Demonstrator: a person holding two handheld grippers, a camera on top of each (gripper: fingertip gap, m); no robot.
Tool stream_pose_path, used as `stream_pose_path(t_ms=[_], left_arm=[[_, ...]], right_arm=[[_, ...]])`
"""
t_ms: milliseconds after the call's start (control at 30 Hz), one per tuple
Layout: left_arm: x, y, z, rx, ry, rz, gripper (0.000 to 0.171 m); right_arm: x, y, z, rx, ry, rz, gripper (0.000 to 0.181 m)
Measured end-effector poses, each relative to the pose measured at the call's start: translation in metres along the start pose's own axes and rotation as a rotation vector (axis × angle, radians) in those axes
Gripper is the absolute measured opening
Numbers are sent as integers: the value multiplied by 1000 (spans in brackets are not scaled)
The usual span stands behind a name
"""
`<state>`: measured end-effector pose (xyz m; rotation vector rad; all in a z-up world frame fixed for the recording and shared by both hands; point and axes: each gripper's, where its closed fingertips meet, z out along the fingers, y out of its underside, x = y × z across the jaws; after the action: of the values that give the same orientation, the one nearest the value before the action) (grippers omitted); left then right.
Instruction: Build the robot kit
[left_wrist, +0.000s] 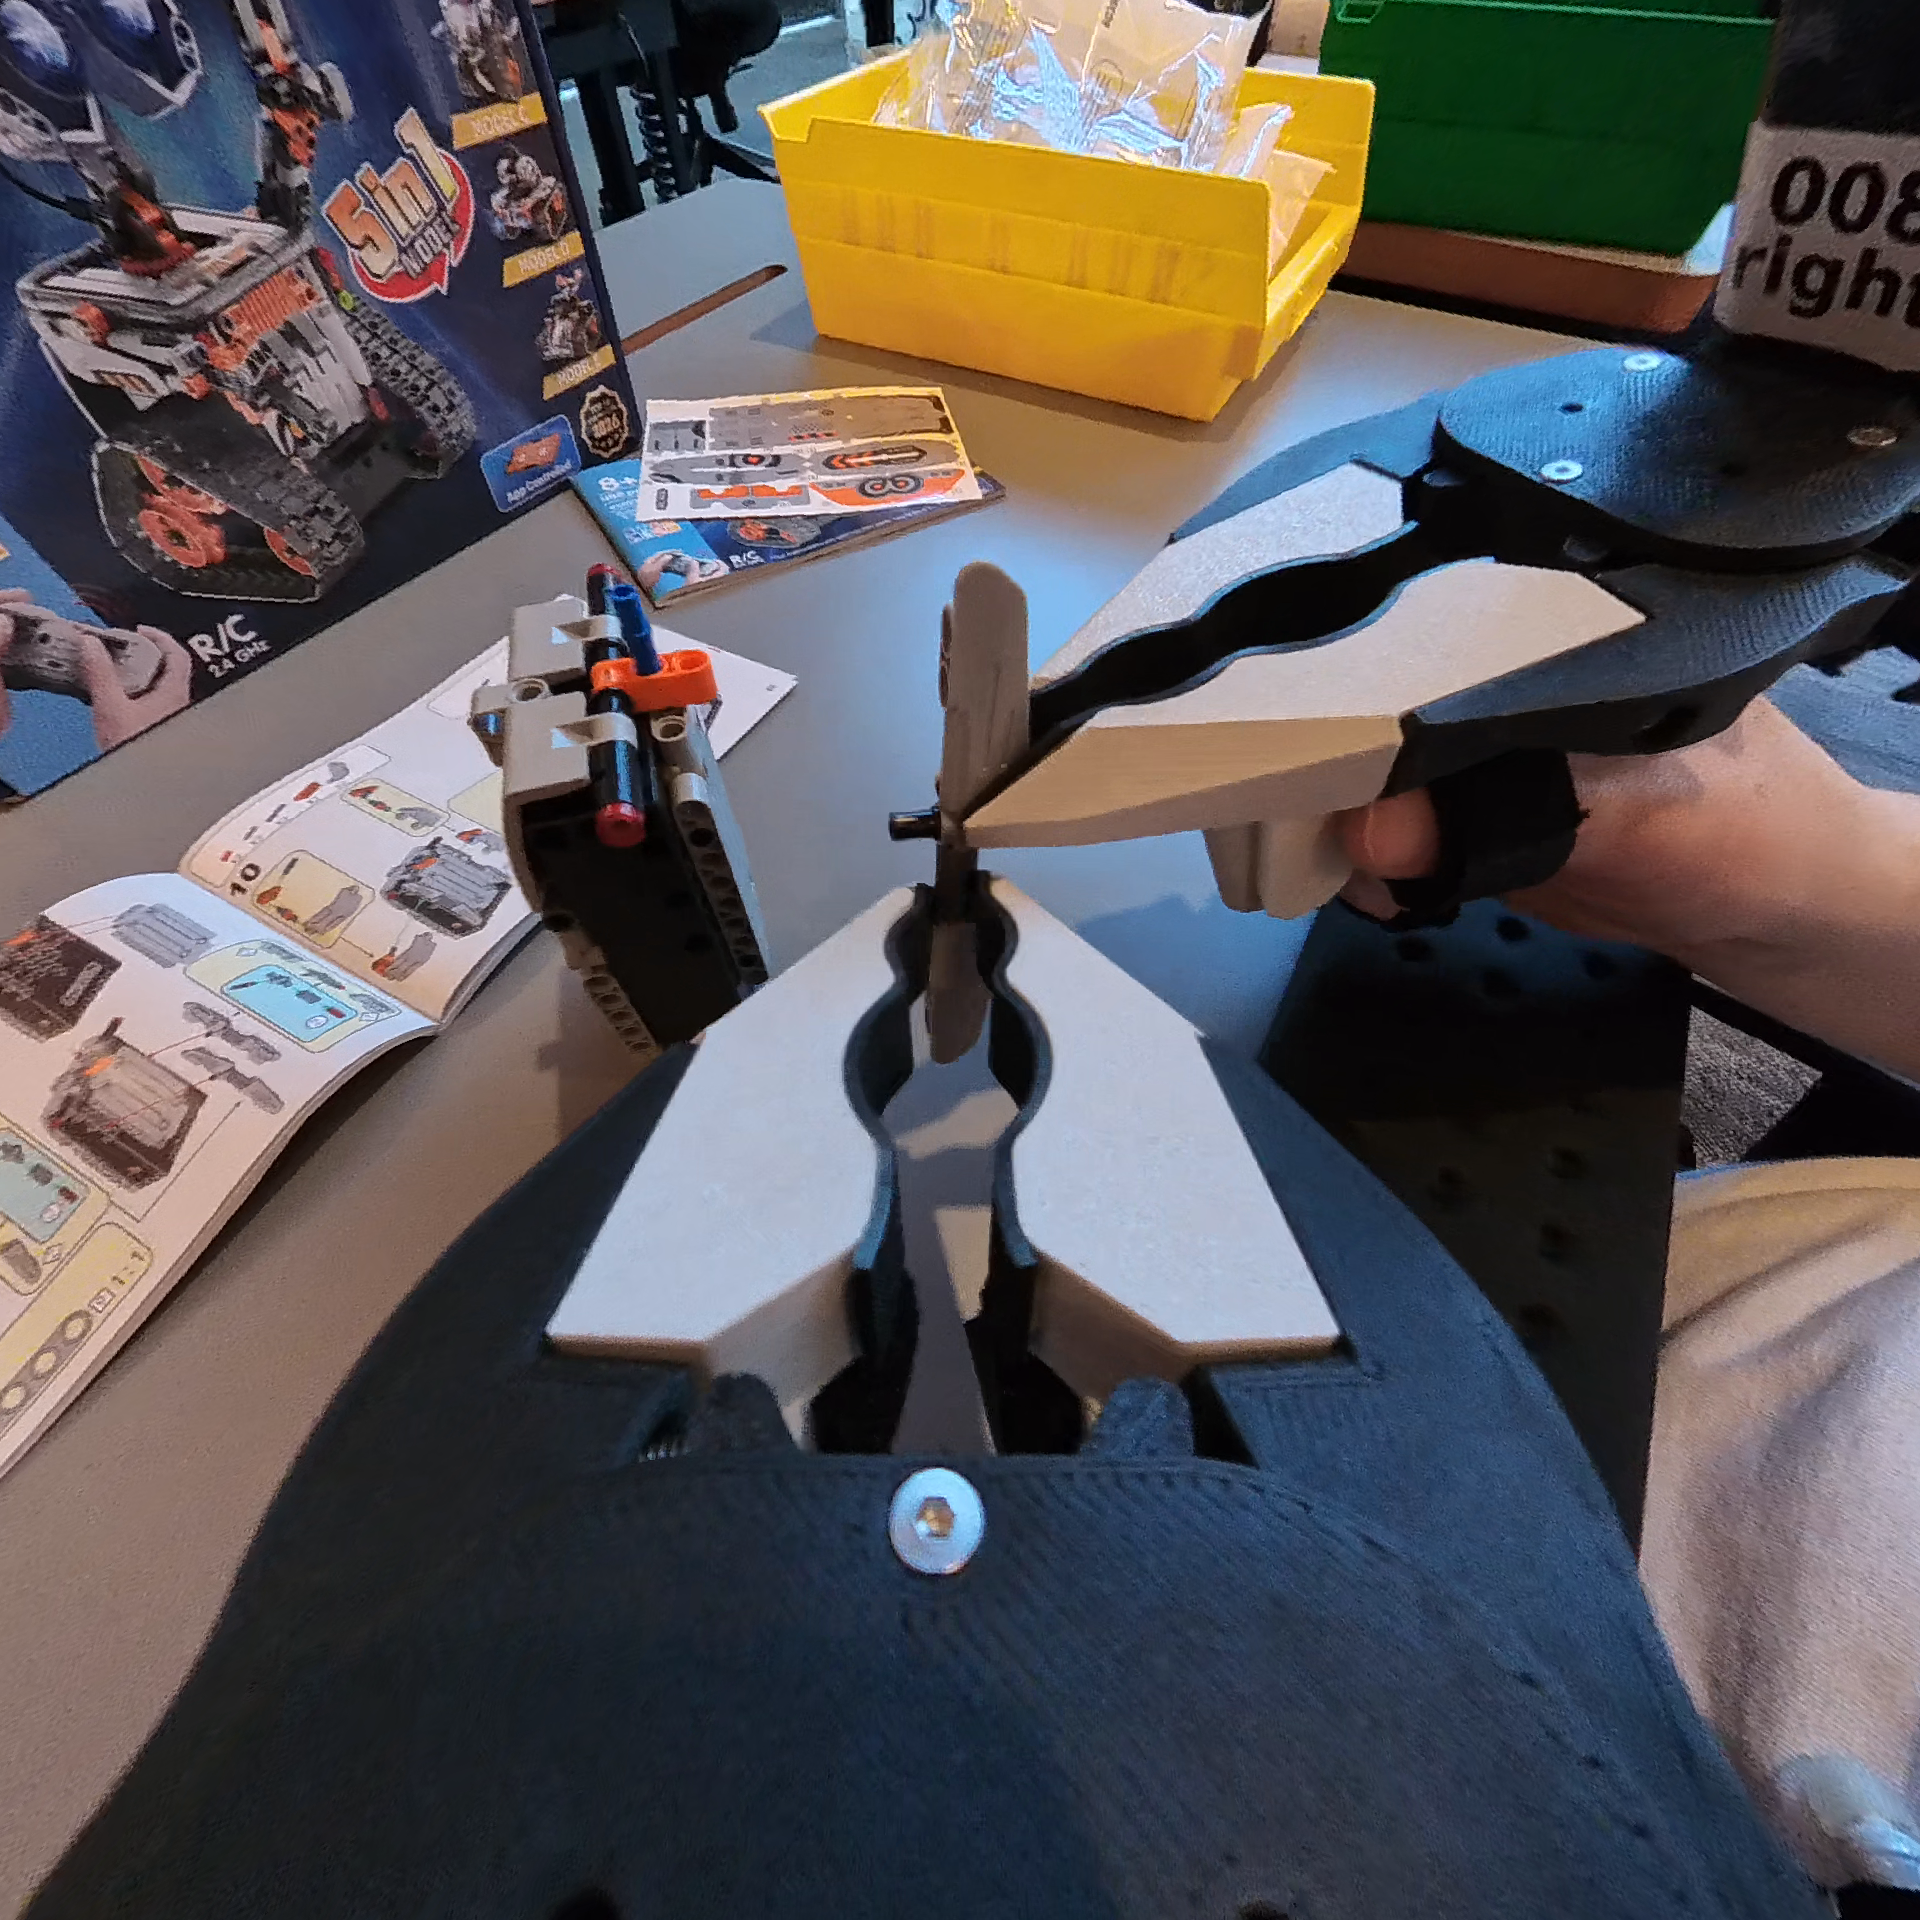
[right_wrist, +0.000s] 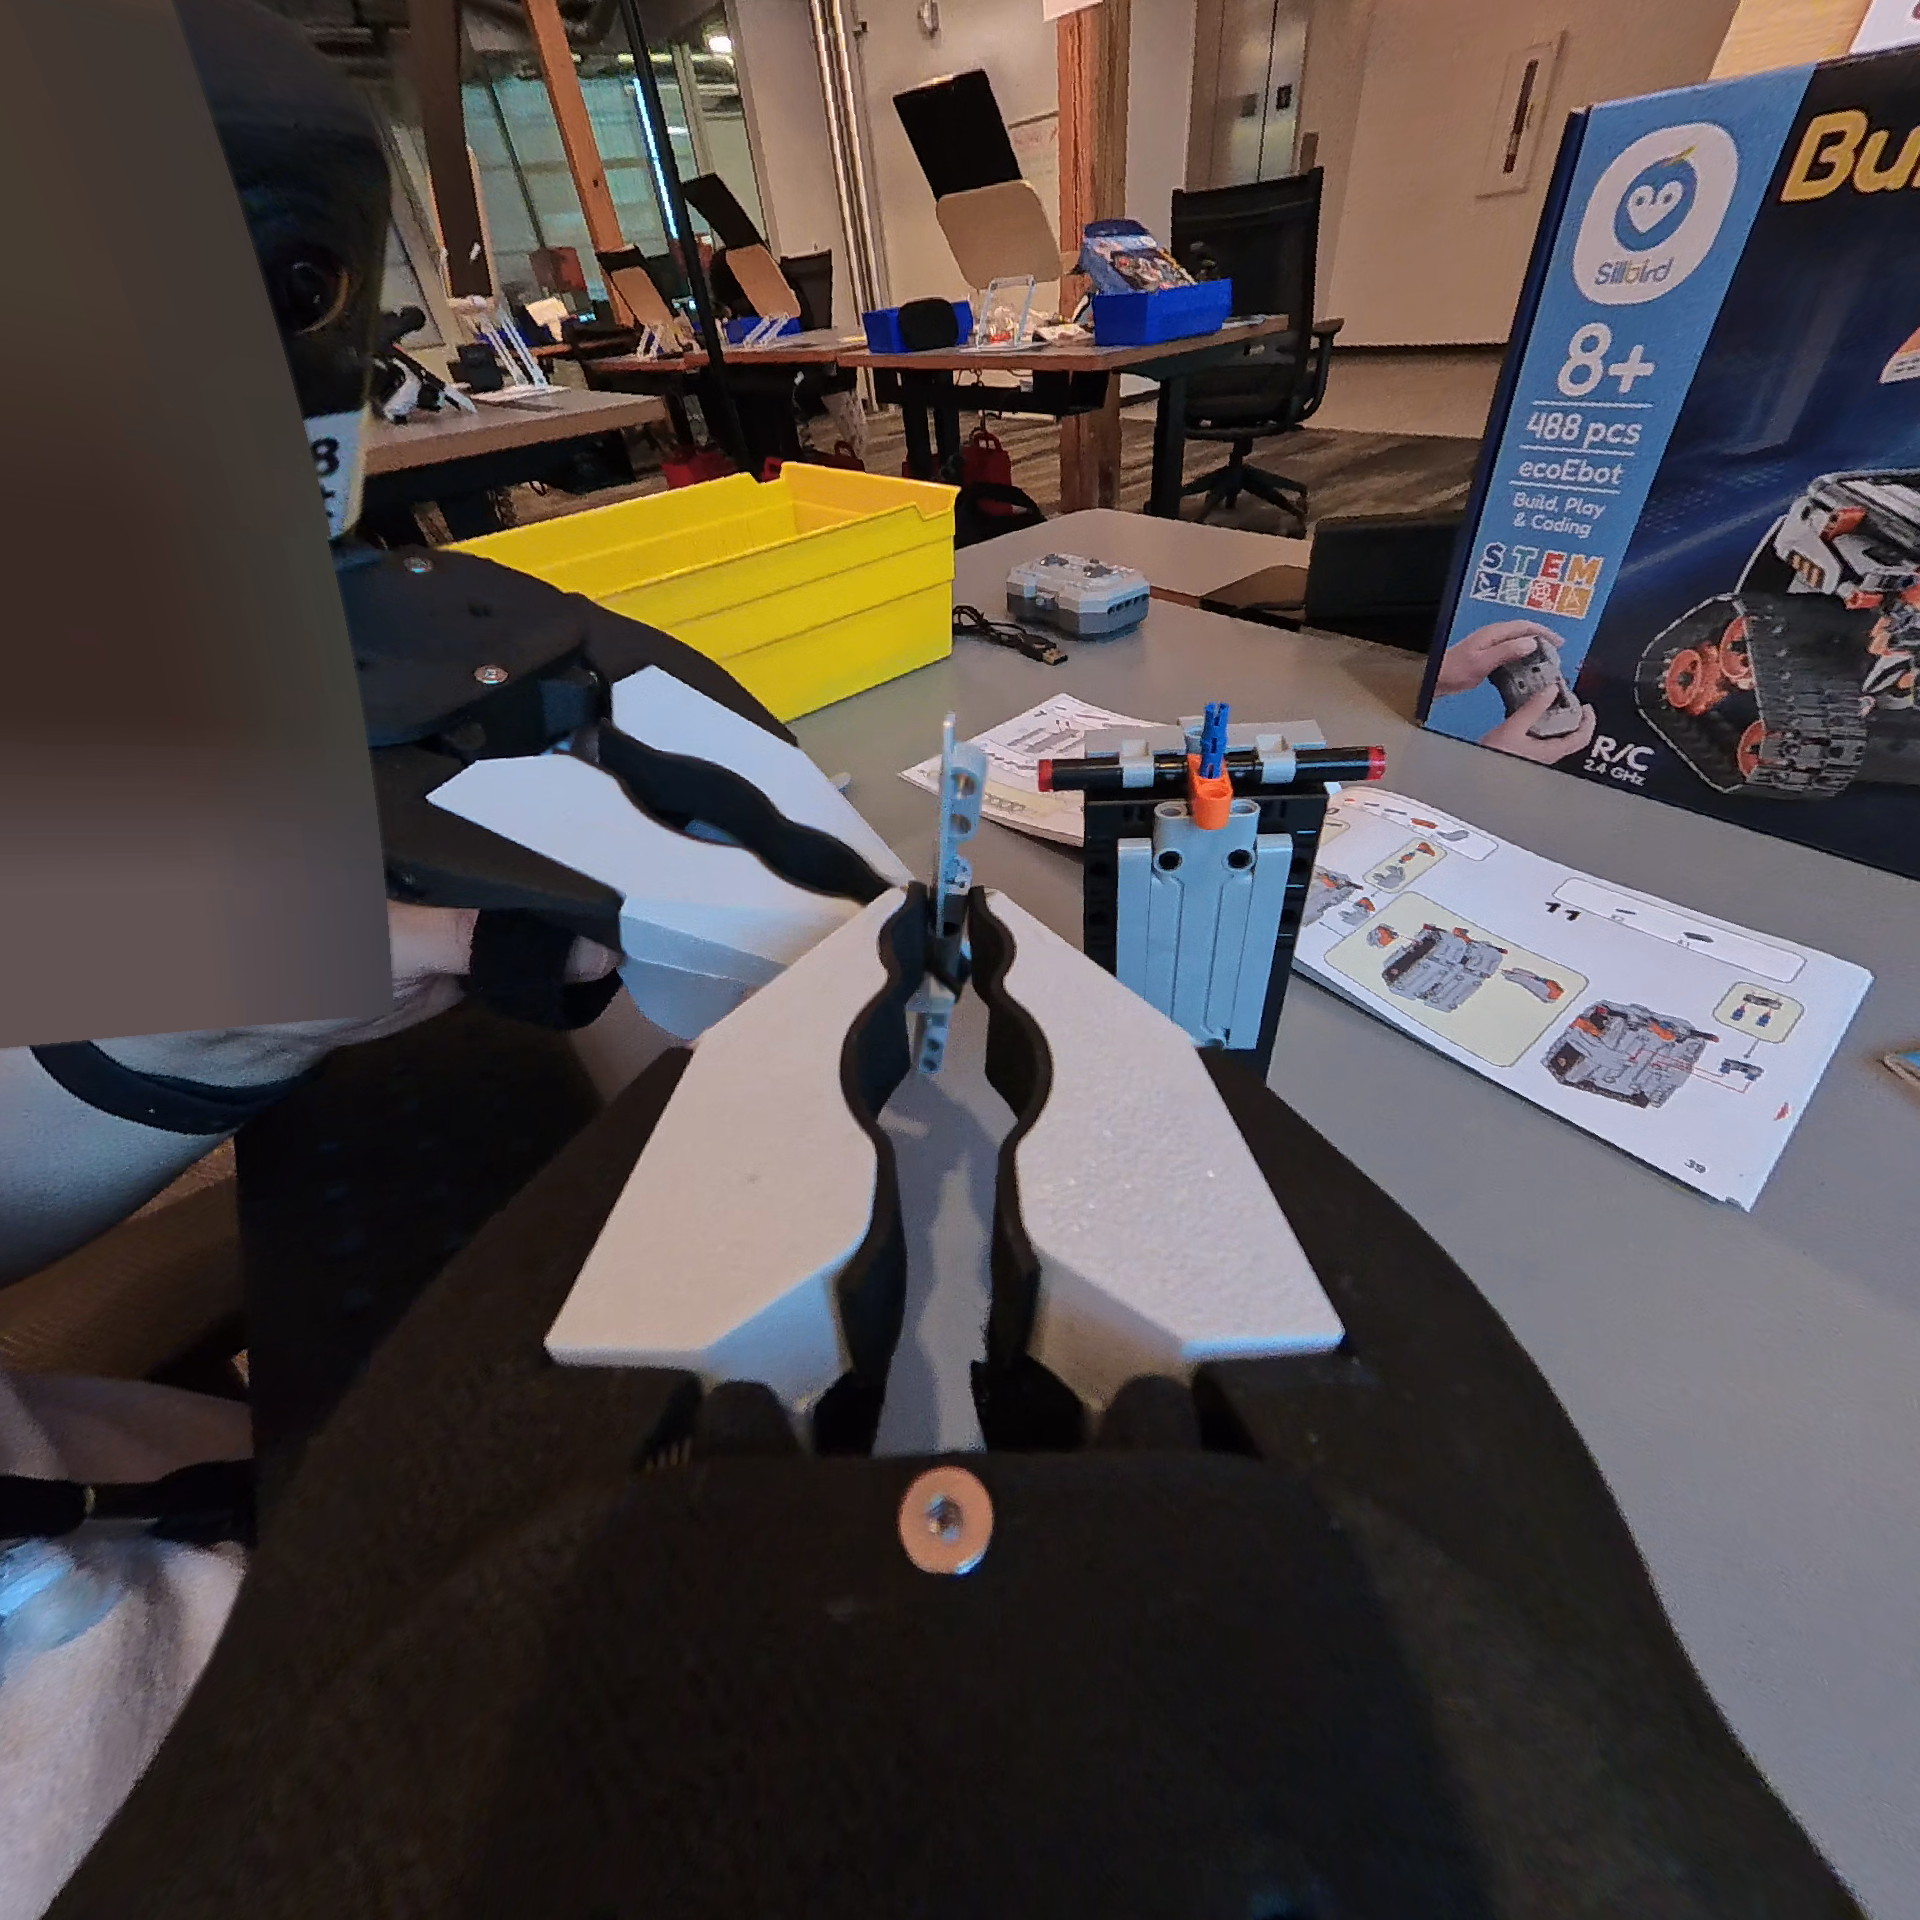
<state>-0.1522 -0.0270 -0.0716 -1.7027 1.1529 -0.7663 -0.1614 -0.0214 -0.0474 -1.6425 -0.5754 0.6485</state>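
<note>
A thin grey studded beam (left_wrist: 982, 675) stands upright above the grey table (left_wrist: 987, 540). My left gripper (left_wrist: 951, 904) is shut on the beam's lower part. My right gripper (left_wrist: 961, 821) comes in from the right, shut on a short black pin (left_wrist: 914, 826) at the beam's middle. In the right wrist view the right gripper (right_wrist: 943, 904) clamps the black pin against the beam (right_wrist: 958, 800), and the left gripper (right_wrist: 888, 894) meets it from the left. A partly built grey and black model (left_wrist: 623, 862) with an orange connector stands just left of the beam, and also shows in the right wrist view (right_wrist: 1205, 914).
An open instruction booklet (left_wrist: 260, 987) lies left of the model. A large toy box (left_wrist: 260, 312) stands behind. A yellow bin (left_wrist: 1039, 270) holds plastic bags, with a green bin (left_wrist: 1538, 114) beside it. A sticker sheet (left_wrist: 810, 457), a grey battery box (right_wrist: 1075, 592) and a black perforated board (left_wrist: 1475, 1091) also show. Left and right tips are no more than a few centimetres apart.
</note>
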Motion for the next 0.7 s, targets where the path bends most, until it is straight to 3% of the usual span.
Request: stream_pose_path(t_ms=[433,600,700], left_arm=[[0,-5,-2,36,4,21,6],[4,-8,-9,67,85,-72,21],[3,-2,-8,47,64,-68,31]], right_arm=[[1,1,2,26,-62,94,5],[6,0,0,29,-25,54,5],[7,-1,0,30,-29,79,5]])
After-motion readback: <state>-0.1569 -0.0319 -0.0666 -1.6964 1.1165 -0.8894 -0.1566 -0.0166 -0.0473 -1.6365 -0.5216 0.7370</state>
